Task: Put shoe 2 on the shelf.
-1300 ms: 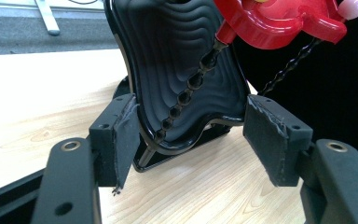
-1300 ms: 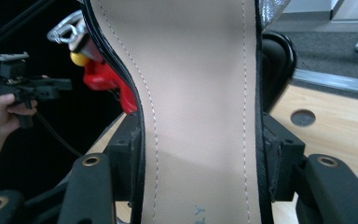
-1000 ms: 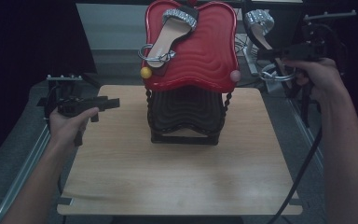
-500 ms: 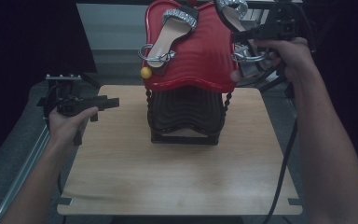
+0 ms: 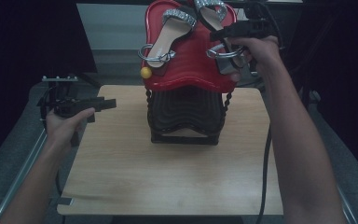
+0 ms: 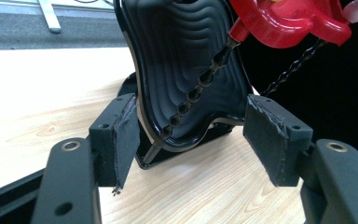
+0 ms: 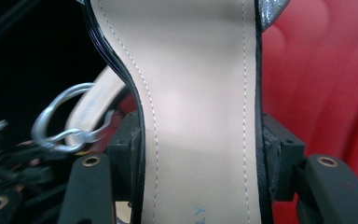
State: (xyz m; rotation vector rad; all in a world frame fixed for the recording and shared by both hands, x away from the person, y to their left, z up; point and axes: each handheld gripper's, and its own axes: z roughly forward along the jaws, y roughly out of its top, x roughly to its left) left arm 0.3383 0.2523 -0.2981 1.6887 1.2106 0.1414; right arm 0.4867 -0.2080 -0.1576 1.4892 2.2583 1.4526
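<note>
The right gripper (image 7: 200, 154) clamped the stiff, light, beige-insoled silver-strapped sandal (image 7: 196, 102) across its insole; the left gripper (image 6: 191, 140) stood wide, empty.

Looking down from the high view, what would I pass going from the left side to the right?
Left gripper, open, held over the table's left edge → small yellow ball → first beige sandal with sparkly silver strap on the red wavy tray → second matching sandal → right gripper clamped on it.

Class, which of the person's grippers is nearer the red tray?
Right. The right gripper holds a sandal over the red tray; the left gripper hovers off beside the stand.
</note>
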